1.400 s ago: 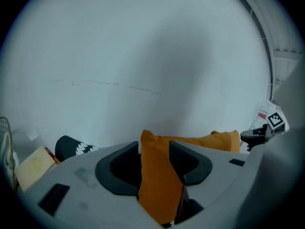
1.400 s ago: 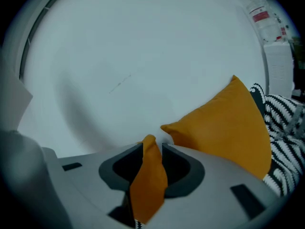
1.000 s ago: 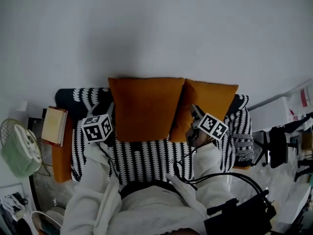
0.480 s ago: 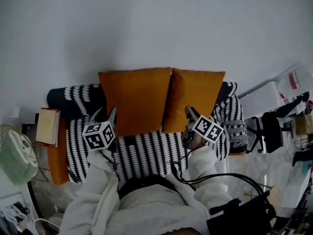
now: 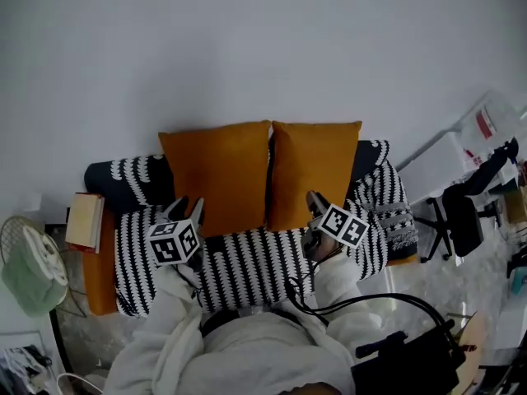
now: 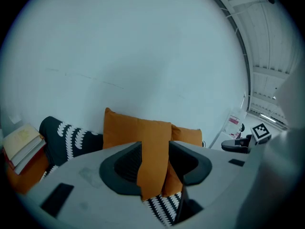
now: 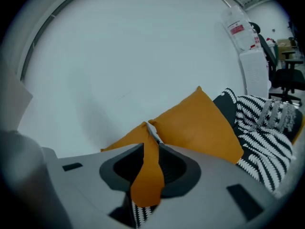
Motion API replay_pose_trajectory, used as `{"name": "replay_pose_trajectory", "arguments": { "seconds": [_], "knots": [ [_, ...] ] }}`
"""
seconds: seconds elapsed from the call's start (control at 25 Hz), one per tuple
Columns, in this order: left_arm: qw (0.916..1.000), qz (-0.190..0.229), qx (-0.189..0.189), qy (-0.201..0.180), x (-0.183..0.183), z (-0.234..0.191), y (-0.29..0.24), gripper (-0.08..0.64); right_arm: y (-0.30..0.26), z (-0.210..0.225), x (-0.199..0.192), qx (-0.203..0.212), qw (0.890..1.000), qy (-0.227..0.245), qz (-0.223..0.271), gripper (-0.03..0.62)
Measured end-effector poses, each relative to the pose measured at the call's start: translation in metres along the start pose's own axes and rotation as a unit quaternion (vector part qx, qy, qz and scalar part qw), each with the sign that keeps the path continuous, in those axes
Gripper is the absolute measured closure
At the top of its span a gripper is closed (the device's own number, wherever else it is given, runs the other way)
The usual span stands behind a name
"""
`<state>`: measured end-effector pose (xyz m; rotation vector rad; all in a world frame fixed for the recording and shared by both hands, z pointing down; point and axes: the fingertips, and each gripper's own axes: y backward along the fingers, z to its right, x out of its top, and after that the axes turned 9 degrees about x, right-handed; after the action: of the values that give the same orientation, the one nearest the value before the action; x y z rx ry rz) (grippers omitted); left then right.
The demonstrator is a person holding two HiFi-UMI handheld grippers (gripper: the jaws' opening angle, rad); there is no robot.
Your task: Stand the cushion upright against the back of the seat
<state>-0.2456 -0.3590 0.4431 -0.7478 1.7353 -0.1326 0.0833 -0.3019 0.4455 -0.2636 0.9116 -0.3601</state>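
**White wall, patterned sofa: both cushions up at the backrest**

White wall (image 5: pixel 247 48) behind a sofa (image 5: pixel 247 262) with a black-and-white patterned cover. Left orange cushion (image 5: pixel 218 175) stands upright against the sofa back, about mid-sofa. Right orange cushion (image 5: pixel 317 171) also stands upright against the back, just beside it toward the sofa's right end; their inner edges look to meet.

Left gripper (image 5: pixel 186 211) is over the seat near the left cushion's lower left corner. Its jaws are apart and clamp nothing; the cushion only shows beyond the gap.

Right gripper (image 5: pixel 314 204) is over the seat near the right cushion's lower edge. Its jaws have just been closing a little but have a gap, and nothing is pinched; orange fabric shows beyond them.

Books (image 5: pixel 85 220) are stacked at the sofa's left end. A green fan (image 5: pixel 33 270) stands on the floor left of the sofa, and an office chair (image 5: pixel 461 220) stands to its right.
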Motion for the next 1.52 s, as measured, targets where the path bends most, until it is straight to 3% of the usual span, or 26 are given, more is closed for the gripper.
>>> {"name": "replay_pose_trajectory", "arguments": {
  "seconds": [0.16,0.36,0.68,0.88,1.04,1.36,1.52],
  "knots": [
    [0.9998,0.009,0.006,0.019,-0.015,0.033,0.023,0.401,0.027,0.018,-0.006,0.008,1.000,0.002,-0.022,0.457],
    [0.9979,0.031,0.032,0.048,-0.039,0.076,0.049,0.485,0.060,0.039,-0.010,0.021,0.999,0.018,-0.039,0.481],
    [0.9948,0.073,0.064,0.034,-0.062,0.132,0.106,0.522,0.109,0.025,-0.002,0.069,0.990,0.122,-0.016,0.494],
    [0.9939,0.066,0.083,0.031,-0.092,0.160,0.136,0.542,0.140,0.026,-0.013,0.079,0.983,0.161,-0.025,0.499],
    [0.9948,0.056,0.084,0.015,-0.106,0.180,0.151,0.552,0.159,0.032,-0.022,0.085,0.985,0.150,-0.030,0.508],
    [0.9946,0.078,0.062,-0.029,-0.087,0.199,0.171,0.554,0.178,0.021,-0.026,0.082,0.987,0.133,-0.019,0.517],
    [0.9961,0.073,0.047,-0.015,-0.093,0.195,0.177,0.554,0.187,-0.018,-0.047,0.112,0.991,0.075,-0.026,0.518]
  ]
}}
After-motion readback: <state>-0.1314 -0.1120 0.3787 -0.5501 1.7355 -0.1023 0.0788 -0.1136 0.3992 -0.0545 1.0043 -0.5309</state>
